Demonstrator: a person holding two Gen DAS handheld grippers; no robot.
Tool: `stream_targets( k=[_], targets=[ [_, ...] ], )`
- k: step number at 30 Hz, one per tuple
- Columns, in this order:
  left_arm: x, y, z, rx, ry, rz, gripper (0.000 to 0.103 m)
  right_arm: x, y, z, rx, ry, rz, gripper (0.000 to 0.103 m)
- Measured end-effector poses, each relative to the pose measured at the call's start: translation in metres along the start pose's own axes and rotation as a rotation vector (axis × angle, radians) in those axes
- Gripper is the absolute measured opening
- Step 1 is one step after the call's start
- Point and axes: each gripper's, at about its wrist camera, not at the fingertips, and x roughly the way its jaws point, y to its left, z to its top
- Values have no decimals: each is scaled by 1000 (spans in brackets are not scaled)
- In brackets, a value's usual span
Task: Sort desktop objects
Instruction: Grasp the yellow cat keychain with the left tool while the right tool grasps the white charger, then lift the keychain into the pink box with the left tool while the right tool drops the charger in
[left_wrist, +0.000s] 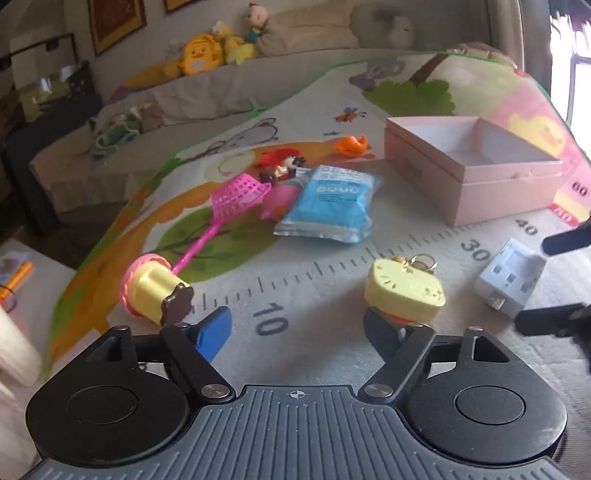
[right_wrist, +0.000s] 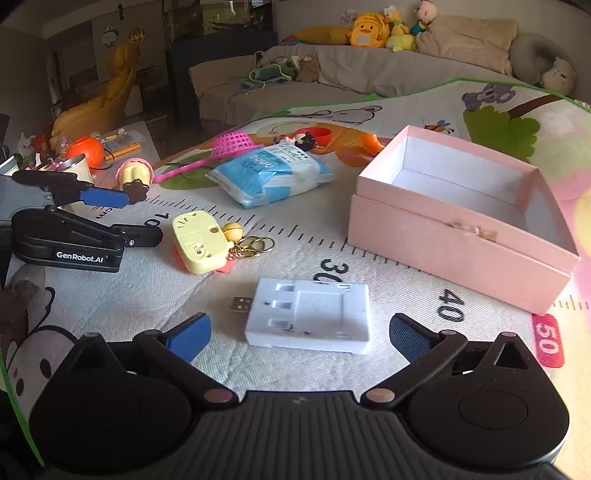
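Step in hand: I judge I am at a pick-up, lining my right gripper up on the white USB adapter to put it in the pink box
Right fingers: spread wide apart, nothing clamped; the adapter lies flat on the play mat just ahead of the two blue pads, roughly centred in the gap, neither pad touching it
Left fingers: my left gripper stands open too and holds nothing; bare mat lies between its tips
Beside the left tips: the yellow keychain charm sits right at the far-side tip, seemingly overlapping it, though I cannot tell if they touch; the cupcake toy lies on its side just outside the other tip
Adapter's look: a flat white plastic block with recessed slots on top and a metal USB plug sticking out toward the left gripper; rigid, so I expect the pads to bite firmly on its long edges
Box: open, empty as far as I can see, beyond and outside the right-hand pad
Next move calls for: easing forward and down until both pads flank the block, then closing squarely
Still unsorted ahead: blue wipes pack, pink net scoop, small figurines beyond it
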Motion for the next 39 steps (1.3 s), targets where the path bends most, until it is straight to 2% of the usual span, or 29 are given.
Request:
stream_targets(
  k=[4,6,7,10,13,17,20,21,22,23,26,28,30,33,36,39],
  targets=[
    [-9,-10,3,-5,-16,-70,96,23,5,3,28,19,-15,103],
    [-8,-21,6,6,-19,-94,96,30,3,4,41,32,-28,99],
    [-5,-29,7,10,-13,-106,97,28,2,4,36,20,-39,91],
    [7,-51,9,35,1,-124,97,15,-2,3,19,7,-55,91],
    [20,-70,13,62,12,-69,97,0,-12,-4,-3,6,-126,91],
    [33,-80,14,89,24,-22,95,-22,-34,-16,48,36,-128,91],
    [36,-84,11,121,33,5,78,-41,-45,-23,57,34,-140,91],
    [35,-84,10,128,35,9,68,-48,-48,-24,62,30,-139,91],
    [33,-86,9,135,29,13,62,-55,-51,-25,68,26,-138,91],
    [29,-87,9,143,24,11,62,-61,-53,-26,71,21,-137,91],
    [4,-95,10,170,-23,-34,62,-85,-56,-24,64,-6,-140,91],
    [-23,-104,18,182,-73,-105,62,-106,-57,-21,46,-34,-155,91],
    [-47,-110,33,185,-141,-171,61,-129,-59,-13,26,-81,-183,91],
    [-74,-123,68,209,-290,-205,61,-164,-65,10,8,-188,-243,91],
    [-70,-136,103,222,-368,-198,61,-183,-78,40,11,-295,-296,91],
    [-44,-146,135,196,-369,-211,61,-177,-101,75,62,-341,-313,91]
  ],
)
